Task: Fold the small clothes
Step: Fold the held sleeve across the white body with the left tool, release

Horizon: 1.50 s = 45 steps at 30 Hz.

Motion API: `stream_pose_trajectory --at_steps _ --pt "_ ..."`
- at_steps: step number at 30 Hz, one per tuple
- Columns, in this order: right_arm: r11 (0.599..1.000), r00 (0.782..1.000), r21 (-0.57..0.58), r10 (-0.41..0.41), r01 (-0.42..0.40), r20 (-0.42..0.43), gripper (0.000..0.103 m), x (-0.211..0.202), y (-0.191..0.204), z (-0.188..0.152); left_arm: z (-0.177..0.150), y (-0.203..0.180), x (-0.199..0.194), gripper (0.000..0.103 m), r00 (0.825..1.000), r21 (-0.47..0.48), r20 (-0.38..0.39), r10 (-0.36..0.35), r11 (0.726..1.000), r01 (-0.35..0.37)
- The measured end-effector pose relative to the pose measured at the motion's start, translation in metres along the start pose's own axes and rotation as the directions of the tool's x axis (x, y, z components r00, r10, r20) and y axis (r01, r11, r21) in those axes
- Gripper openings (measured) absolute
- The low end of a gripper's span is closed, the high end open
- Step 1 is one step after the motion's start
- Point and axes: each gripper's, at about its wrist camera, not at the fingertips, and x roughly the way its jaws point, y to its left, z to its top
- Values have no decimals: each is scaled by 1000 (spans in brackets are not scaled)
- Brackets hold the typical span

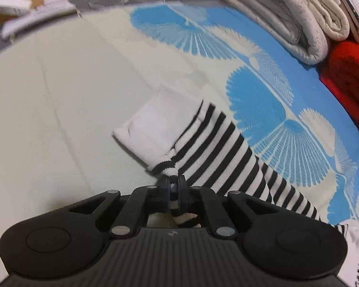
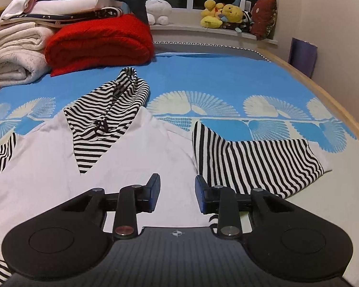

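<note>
Striped cloth of the left sleeve was pinched between the shut pads of the left tool, near the white cuff just ahead of it. The right tool hung part open over the white body of the top, nothing between its pads; the right sleeve lay just beside its right finger.

Folding looked barely begun: the top lay spread flat on the bed, hood crumpled ahead, both sleeves out to the sides. Sleeves and body remained to fold.

Only the left view showed the grip and cuff. Only the right view showed the hood, the whole body and the red blanket beyond.
</note>
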Motion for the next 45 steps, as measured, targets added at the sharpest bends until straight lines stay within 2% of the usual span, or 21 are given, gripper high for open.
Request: stream_pose_trajectory --at_steps 2,5,8,10,14,15,17,18,19,20,22,24,26,30,31,32,33,36,40,44,45 --pt "1000 1000 -1 1 -1 0 33 -1 0 0 0 -14 -18 4 998 44 66 6 999 -9" --pt "1000 1000 2 -1 1 0 32 -1 -1 0 -7 -48 -61 4 982 140 173 -78 989 54" --pt "1000 1000 9 1 -1 -5 28 -1 -3 -2 -25 -100 -118 3 940 256 214 -265 944 208" --pt "1000 1000 23 6 -6 -8 28 -3 -8 -4 -50 -137 -160 3 883 354 209 -419 875 331" --pt "999 1000 45 20 -19 -10 27 -8 -14 -7 -122 -206 -223 4 734 488 -4 -679 639 594" --pt "999 1000 48 24 -23 -9 27 -10 -15 -8 -142 -223 -232 5 679 491 -120 -724 551 675" --pt "998 999 61 34 -34 -6 28 -14 -17 -8 -175 -249 -242 11 570 455 -345 -746 399 797" --pt "997 999 72 41 -40 -5 28 -17 -20 -9 -183 -255 -245 14 554 446 -394 -733 374 813" --pt "995 999 83 47 -46 -7 28 -18 -21 -8 -186 -259 -248 16 567 456 -404 -718 379 805" --pt "994 998 99 55 -54 -11 28 -19 -24 -8 -185 -261 -252 19 603 476 -387 -697 410 778" --pt "988 997 139 77 -74 -18 28 -20 -31 -6 -169 -261 -258 19 685 495 -338 -645 497 713" --pt "979 995 182 100 -96 -17 27 -18 -38 -1 -153 -253 -263 19 749 503 -288 -596 572 648" --pt "968 992 219 125 -119 -13 27 -14 -43 4 -138 -241 -263 19 782 520 -235 -577 605 603" --pt "943 980 289 190 -167 -53 27 9 -44 10 -140 -211 -235 26 819 551 -163 -550 638 538" --pt "936 975 303 211 -179 -76 27 17 -43 10 -143 -206 -223 26 845 566 -172 -506 651 505" --pt "932 969 314 223 -181 -104 28 26 -40 10 -148 -205 -208 25 892 581 -199 -405 684 440" --pt "928 963 326 233 -179 -134 29 36 -38 9 -147 -202 -196 25 918 573 -213 -335 718 395" --pt "922 943 345 260 -177 -210 29 68 -27 3 -138 -197 -186 25 914 547 -223 -338 733 404" --pt "932 922 343 230 -117 -312 33 106 -13 -6 -136 -198 -175 25 942 609 -192 -274 720 333" --pt "944 909 324 188 -63 -372 34 130 -6 -15 -134 -196 -166 26 946 605 -204 -251 727 324" --pt "946 911 319 187 -66 -368 27 132 -4 -15 -134 -196 -164 26 946 604 -208 -250 727 325"
